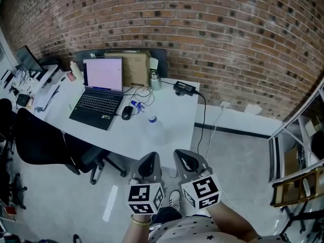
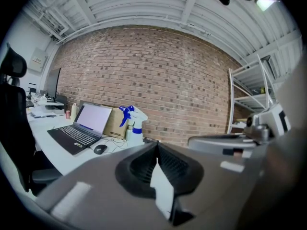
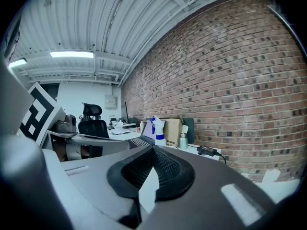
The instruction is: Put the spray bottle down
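The spray bottle (image 1: 153,128), translucent white with a blue collar and trigger, stands upright on the white desk (image 1: 172,130) near its front edge. It also shows in the left gripper view (image 2: 132,122) and in the right gripper view (image 3: 157,131), apart from both tools. My left gripper (image 1: 149,162) and right gripper (image 1: 184,159) hover side by side just short of the desk's front edge, close to my body. In their own views the left gripper (image 2: 157,145) and right gripper (image 3: 153,150) have their jaws pressed together with nothing between them.
An open laptop (image 1: 101,92), a black mouse (image 1: 127,112), a cardboard box (image 1: 132,67), a steel flask (image 1: 155,80) and a power adapter (image 1: 185,88) sit on the desk. A black office chair (image 1: 45,143) stands at left, a metal shelf (image 1: 298,156) at right.
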### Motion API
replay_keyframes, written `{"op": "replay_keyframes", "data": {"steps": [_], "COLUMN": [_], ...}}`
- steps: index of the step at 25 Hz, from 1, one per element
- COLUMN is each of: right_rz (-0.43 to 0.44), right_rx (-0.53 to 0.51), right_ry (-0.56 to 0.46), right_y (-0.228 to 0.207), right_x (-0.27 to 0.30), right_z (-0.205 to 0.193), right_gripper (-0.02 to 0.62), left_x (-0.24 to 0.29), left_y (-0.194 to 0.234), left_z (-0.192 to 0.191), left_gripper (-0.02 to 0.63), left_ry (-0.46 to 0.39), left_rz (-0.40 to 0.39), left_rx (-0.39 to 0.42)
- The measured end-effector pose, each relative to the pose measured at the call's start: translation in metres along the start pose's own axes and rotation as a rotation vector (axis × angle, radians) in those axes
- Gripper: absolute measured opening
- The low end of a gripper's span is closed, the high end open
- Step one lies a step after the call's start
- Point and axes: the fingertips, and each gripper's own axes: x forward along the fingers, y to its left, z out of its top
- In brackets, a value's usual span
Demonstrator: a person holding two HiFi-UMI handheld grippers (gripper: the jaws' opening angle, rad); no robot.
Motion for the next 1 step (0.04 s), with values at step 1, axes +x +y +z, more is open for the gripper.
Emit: {"op": "replay_keyframes", "data": {"steps": [1], "right_rz": [0.001], "right_rx": [0.000], "right_ry": [0.000], "right_y": [0.0001], "right_x": [0.0000], "right_z": [0.0000], "right_gripper": [-0.003], "left_x": [-0.0001], "left_y": [-0.0001], "left_z": [-0.0004], "left_gripper": [0.008], "left_ry": [0.000], "left_rz": [0.000], "left_rx": [0.000]}}
